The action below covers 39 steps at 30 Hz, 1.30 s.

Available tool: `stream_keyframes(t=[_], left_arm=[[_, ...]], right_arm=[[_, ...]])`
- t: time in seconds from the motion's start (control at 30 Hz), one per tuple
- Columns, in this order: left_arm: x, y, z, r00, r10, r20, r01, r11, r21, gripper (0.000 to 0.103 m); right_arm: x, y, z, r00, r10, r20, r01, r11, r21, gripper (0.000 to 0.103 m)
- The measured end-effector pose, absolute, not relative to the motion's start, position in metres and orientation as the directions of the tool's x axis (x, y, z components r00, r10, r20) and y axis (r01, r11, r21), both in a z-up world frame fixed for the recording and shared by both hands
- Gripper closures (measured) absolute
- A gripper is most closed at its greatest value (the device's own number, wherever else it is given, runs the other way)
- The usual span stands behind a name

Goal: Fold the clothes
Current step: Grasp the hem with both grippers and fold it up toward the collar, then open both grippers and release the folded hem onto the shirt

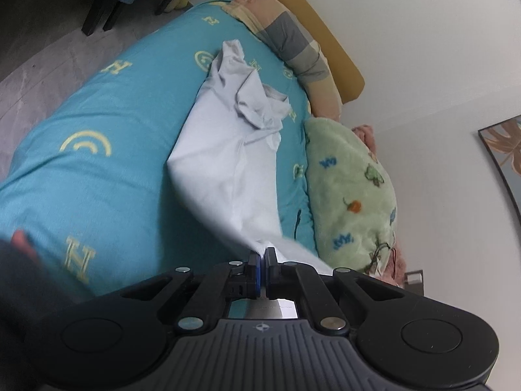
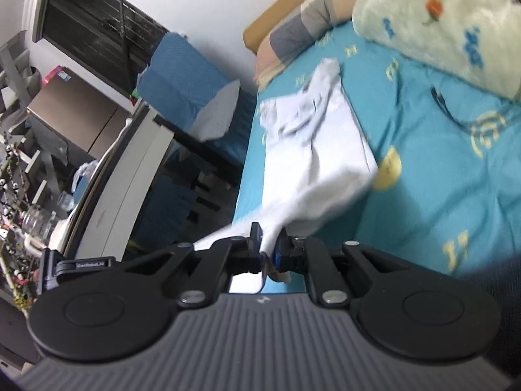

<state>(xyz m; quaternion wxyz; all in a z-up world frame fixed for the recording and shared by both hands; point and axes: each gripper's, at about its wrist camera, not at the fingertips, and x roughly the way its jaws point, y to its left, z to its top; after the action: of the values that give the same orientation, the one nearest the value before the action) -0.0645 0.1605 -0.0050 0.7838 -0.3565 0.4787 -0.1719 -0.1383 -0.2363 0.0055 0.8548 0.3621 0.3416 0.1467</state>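
Observation:
A white garment point(image 1: 224, 150) lies stretched along the teal bed cover point(image 1: 114, 114), its far end bunched and wrinkled near the pillows. My left gripper point(image 1: 262, 255) is shut on the near edge of the garment and lifts it off the bed. In the right wrist view the same white garment point(image 2: 312, 156) runs from the bed up into my right gripper point(image 2: 268, 244), which is shut on another part of its near edge. The cloth hangs taut between the bed and both grippers.
A green fleece blanket point(image 1: 351, 195) and a checked pillow point(image 1: 293, 45) lie along the wall side of the bed. A yellow headboard point(image 1: 325, 26) stands behind. The right wrist view shows a blue chair point(image 2: 189, 81), a white table edge point(image 2: 130, 176) and cluttered shelves point(image 2: 19, 163) beside the bed.

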Motion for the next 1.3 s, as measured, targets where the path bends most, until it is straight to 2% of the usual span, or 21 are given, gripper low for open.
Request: stream_keyframes(t=[0.23,0.33,0.63,0.83,0.9,0.93,0.97,1.03,1.1,1.17,1.3], left_arm=[[0.052,0.127,0.0,0.563,-0.513,-0.648,-0.022,0.774,-0.633,0.101],[0.101,0.105,-0.006,0.629,-0.424,-0.652,0.012,0.844,-0.537,0.1],[0.207,0.072,-0.082,0.702,-0.27,-0.659,0.065,0.946,-0.319,0.1],[0.231,0.071,-0.12,0.668,-0.254,-0.7,0.072,0.958,-0.279,0.096],[0.23,0.068,-0.118,0.663,-0.259,-0.702,0.088,0.958,-0.271,0.083],[0.227,0.067,-0.115,0.666,-0.265,-0.697,0.099,0.958,-0.269,0.064],[0.221,0.065,-0.109,0.677,-0.264,-0.687,0.111,0.96,-0.259,0.046],[0.206,0.06,-0.095,0.706,-0.26,-0.658,0.141,0.963,-0.229,0.039],[0.189,0.055,-0.078,0.73,-0.256,-0.634,0.165,0.966,-0.199,0.036],[0.168,0.051,-0.062,0.756,-0.238,-0.61,0.175,0.971,-0.162,0.025],[0.121,0.046,-0.033,0.793,-0.206,-0.573,0.176,0.978,-0.108,0.021]], right_arm=[[-0.018,-0.24,-0.006,0.769,0.4,-0.498,0.017,0.766,0.642,0.092],[0.04,-0.235,-0.017,0.774,0.354,-0.525,0.015,0.818,0.574,0.092],[0.163,-0.215,-0.087,0.779,0.289,-0.556,-0.024,0.9,0.434,0.091],[0.187,-0.208,-0.125,0.754,0.276,-0.595,-0.021,0.917,0.398,0.089],[0.186,-0.206,-0.126,0.745,0.277,-0.606,-0.041,0.927,0.374,0.083],[0.184,-0.205,-0.125,0.744,0.276,-0.608,-0.05,0.931,0.362,0.069],[0.181,-0.203,-0.121,0.747,0.269,-0.608,-0.055,0.936,0.347,0.046],[0.172,-0.201,-0.111,0.763,0.269,-0.588,-0.072,0.939,0.337,0.021],[0.16,-0.2,-0.099,0.775,0.28,-0.566,-0.082,0.933,0.349,0.023],[0.147,-0.2,-0.087,0.784,0.278,-0.555,-0.08,0.932,0.354,0.023],[0.111,-0.199,-0.06,0.813,0.266,-0.518,-0.085,0.934,0.346,0.023]])
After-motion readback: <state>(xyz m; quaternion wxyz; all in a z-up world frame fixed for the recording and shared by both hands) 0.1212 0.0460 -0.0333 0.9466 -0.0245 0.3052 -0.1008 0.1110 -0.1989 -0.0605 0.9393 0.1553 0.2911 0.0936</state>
